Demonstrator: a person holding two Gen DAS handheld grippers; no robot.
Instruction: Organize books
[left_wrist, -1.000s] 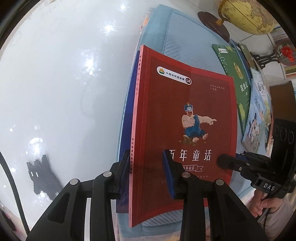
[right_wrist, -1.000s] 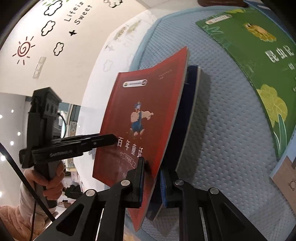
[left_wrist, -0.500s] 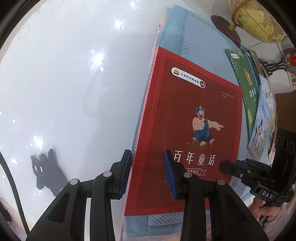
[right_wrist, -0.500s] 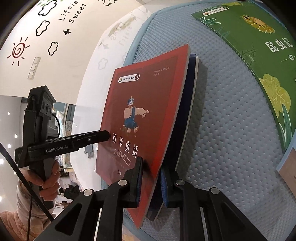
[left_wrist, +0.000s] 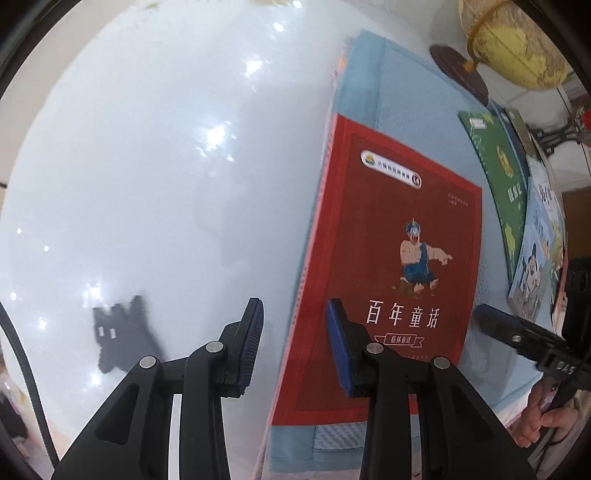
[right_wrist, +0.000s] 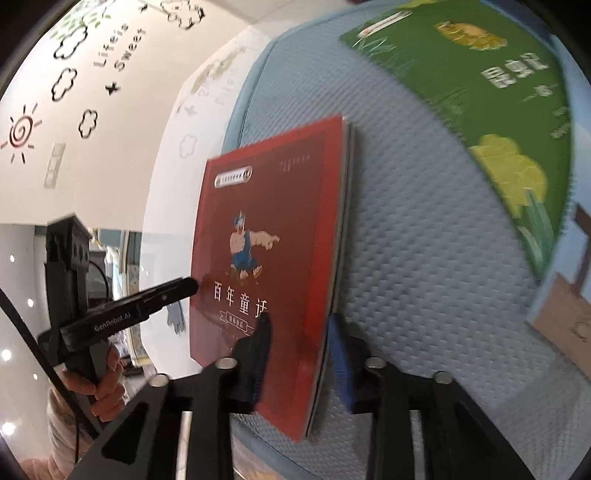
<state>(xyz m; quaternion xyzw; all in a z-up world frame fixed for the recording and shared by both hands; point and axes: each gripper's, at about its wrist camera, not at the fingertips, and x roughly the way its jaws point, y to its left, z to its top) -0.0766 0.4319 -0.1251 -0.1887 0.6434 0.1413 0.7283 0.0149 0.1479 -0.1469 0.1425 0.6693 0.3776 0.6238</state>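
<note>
A red book (left_wrist: 399, 229) with a cartoon figure on its cover lies flat on a light blue mat (left_wrist: 406, 122), its spine along the mat's left edge. My left gripper (left_wrist: 295, 343) points down over that spine, open, its pads clear of the book. In the right wrist view the red book (right_wrist: 273, 206) rests on a darker book whose edge (right_wrist: 346, 177) shows beneath it. My right gripper (right_wrist: 301, 347) straddles their near right edge. Its jaws are opening, and the right pad stands off the edge.
A green book (left_wrist: 498, 166) and other picture books (left_wrist: 535, 251) lie fanned along the mat's right side. A globe (left_wrist: 517, 48) on a dark base stands at the back. The glossy white table (left_wrist: 147, 184) spreads left of the mat. A person's hand holds each gripper handle.
The red book, propped up on edge a second ago, now lies flat on the mat. The right gripper's jaws have parted from it. The left gripper's gap looks unchanged.
</note>
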